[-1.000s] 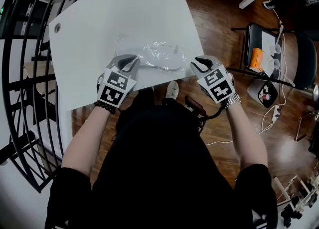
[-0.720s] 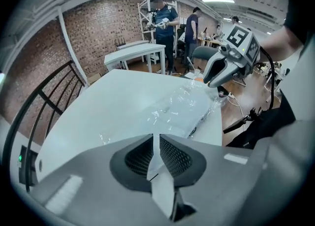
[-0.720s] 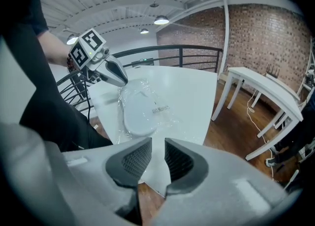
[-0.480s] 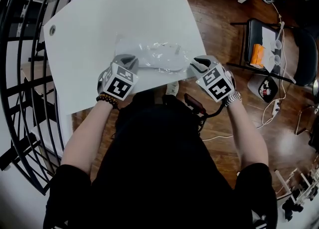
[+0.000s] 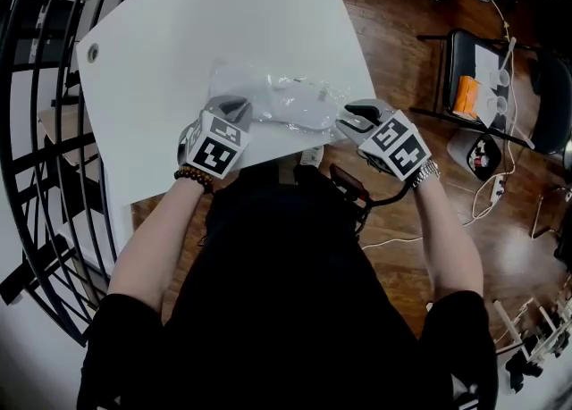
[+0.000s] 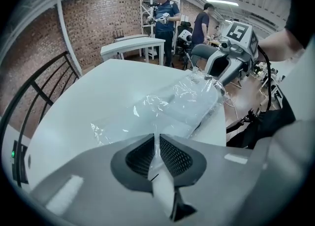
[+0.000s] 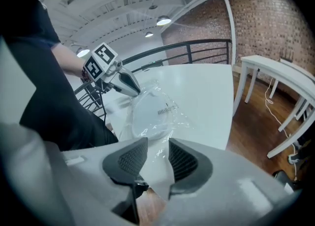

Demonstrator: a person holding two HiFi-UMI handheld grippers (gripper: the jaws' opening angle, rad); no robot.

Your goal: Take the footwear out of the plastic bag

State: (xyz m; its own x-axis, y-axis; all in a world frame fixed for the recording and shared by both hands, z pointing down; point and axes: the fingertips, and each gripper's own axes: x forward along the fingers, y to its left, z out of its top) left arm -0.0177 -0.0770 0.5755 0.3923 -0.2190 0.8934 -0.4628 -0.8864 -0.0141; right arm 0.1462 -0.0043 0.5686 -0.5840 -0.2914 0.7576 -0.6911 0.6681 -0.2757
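Note:
A clear plastic bag (image 5: 273, 96) lies near the front edge of the white table (image 5: 197, 33), with pale white footwear (image 5: 302, 112) inside it. My left gripper (image 5: 234, 110) is at the bag's left end and shut on the crinkled film (image 6: 147, 116). In the left gripper view the film runs between the pads (image 6: 173, 155). My right gripper (image 5: 350, 117) is at the bag's right end. Its jaws are opening, and the bag's edge (image 7: 158, 139) sits loose in the gap between them. In the right gripper view the footwear (image 7: 147, 112) lies flat just beyond.
A black metal railing (image 5: 40, 140) curves round the table's left side. To the right are a black chair (image 5: 478, 78) with an orange thing on it and cables on the wooden floor. A second white table (image 7: 278, 75) and two people (image 6: 165, 18) stand farther off.
My right gripper has shifted a little to the right at the bag's end. The left gripper keeps its hold at the bag's left end.

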